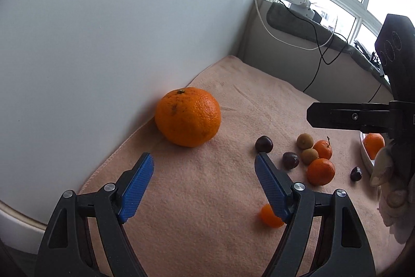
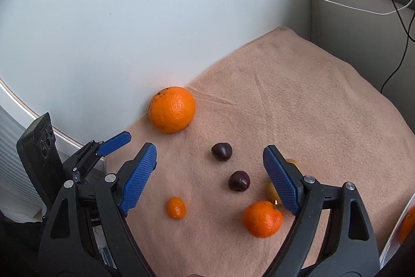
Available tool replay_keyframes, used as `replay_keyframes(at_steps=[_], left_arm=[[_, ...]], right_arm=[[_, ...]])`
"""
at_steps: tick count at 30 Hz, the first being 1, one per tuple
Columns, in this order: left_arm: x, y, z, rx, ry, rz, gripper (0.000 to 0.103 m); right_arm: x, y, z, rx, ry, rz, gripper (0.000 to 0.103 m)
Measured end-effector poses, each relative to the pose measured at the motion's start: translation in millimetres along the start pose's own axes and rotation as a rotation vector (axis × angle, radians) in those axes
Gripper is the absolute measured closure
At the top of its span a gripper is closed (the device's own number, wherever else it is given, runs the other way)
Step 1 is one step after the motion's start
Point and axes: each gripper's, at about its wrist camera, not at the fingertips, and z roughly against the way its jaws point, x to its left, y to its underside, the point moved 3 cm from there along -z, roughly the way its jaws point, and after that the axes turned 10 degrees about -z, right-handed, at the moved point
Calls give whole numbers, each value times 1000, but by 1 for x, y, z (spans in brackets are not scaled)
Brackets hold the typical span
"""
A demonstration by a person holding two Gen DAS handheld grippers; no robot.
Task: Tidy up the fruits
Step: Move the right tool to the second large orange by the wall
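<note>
Both grippers empty above scattered fruit; picking not begun.
Left gripper [image 1: 203,165] and right gripper [image 2: 210,156] spread apart; large orange [image 1: 188,116] likely next.

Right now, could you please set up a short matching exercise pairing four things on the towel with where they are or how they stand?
Things:
1. large orange
2. kumquat
3. left gripper
4. pink towel

Descriptions:
A. open, holding nothing
B. against the white wall
C. spread under all the fruit
D. lying alone, nearest the camera in the right wrist view

Pairs: 1-B, 2-D, 3-A, 4-C
</note>
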Motion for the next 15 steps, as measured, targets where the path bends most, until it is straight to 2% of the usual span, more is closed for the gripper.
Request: replay_keyframes(at_steps=[10,15], left_arm=[[10,0,-12,2,4,32,24],[16,-1,-16,11,3,41,29]], right_arm=[[23,-23,-58,91,-96,37,16],[35,-26,-78,139,-132,62,16]])
